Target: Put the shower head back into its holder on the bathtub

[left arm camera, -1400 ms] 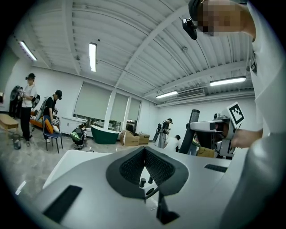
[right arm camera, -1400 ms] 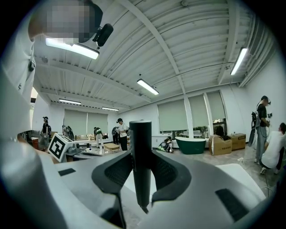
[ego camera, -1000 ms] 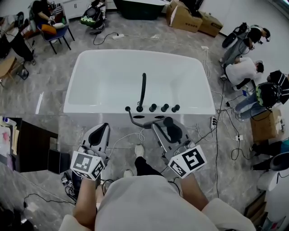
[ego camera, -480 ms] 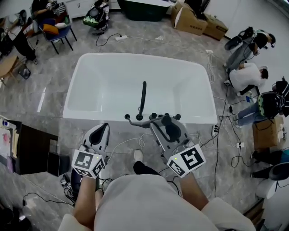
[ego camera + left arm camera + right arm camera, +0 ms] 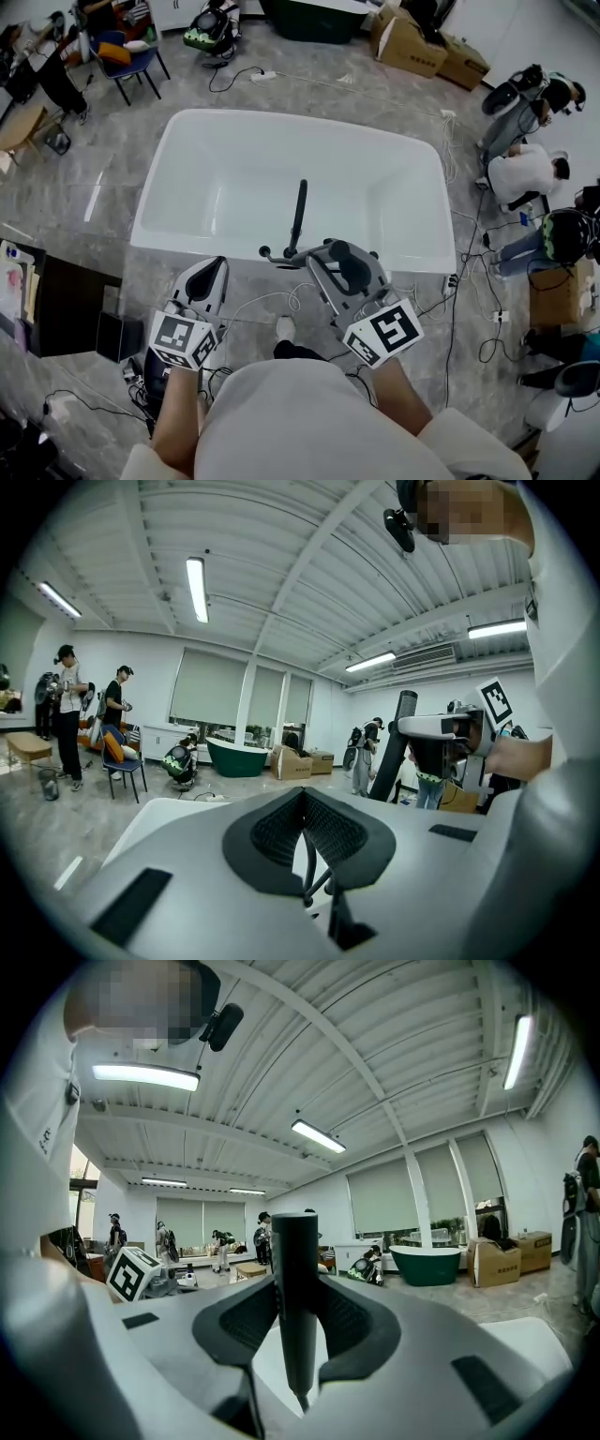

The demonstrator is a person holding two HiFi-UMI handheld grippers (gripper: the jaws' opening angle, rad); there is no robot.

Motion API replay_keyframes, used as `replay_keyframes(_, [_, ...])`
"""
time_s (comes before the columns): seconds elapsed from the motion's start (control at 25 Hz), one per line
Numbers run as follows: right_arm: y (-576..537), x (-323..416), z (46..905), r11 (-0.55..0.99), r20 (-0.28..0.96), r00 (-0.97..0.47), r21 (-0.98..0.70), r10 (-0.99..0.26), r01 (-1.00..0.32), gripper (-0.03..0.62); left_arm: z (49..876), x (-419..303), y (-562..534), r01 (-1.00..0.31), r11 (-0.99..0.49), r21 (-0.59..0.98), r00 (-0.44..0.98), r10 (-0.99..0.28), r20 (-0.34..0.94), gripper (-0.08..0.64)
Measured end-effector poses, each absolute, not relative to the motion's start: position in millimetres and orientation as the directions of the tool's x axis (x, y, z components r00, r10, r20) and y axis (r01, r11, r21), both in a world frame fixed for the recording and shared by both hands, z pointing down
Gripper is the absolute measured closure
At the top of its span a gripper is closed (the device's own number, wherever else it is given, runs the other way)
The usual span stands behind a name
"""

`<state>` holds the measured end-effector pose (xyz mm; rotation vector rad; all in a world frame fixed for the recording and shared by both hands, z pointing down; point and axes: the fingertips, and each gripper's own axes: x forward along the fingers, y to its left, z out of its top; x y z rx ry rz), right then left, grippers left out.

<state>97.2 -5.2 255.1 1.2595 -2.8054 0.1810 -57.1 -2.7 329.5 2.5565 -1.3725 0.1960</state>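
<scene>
The white bathtub lies straight ahead, with a tall black spout on its near rim. My right gripper is over that rim, just right of the spout, shut on the black stick-shaped shower head, which juts out to the left. In the right gripper view the shower head stands upright, clamped between the pads of the right gripper. My left gripper hangs short of the rim, shut and empty; its view shows the left gripper with pads meeting. The rim knobs and holder are hidden behind the right gripper.
A pale hose or cable loops on the floor by the person's feet. A dark cabinet stands at left. Cables and a power strip lie right of the tub, where people sit. Cardboard boxes are beyond.
Both grippers have come forward toward the tub. The right one, still holding the shower head, now covers the rim knobs that showed earlier. Neither grip has changed.
</scene>
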Motion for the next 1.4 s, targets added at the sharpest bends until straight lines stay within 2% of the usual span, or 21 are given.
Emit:
replay_keyframes(0.84, [-50.1,104.4,284.8,0.742,0.124,-0.752,-0.126,-0.647,-0.659,0.451,343.5,-43.6,-29.1,-0.892,-0.435,0.121,0.451,-0.852,0.264,0.551])
replay_keyframes(1.4, [-74.3,85.6,294.8,0.711,0.168,-0.724,-0.140,-0.669,-0.690,0.451,352.2,-54.1,-61.9,-0.862,-0.485,0.147,0.507,-0.814,0.284,0.551])
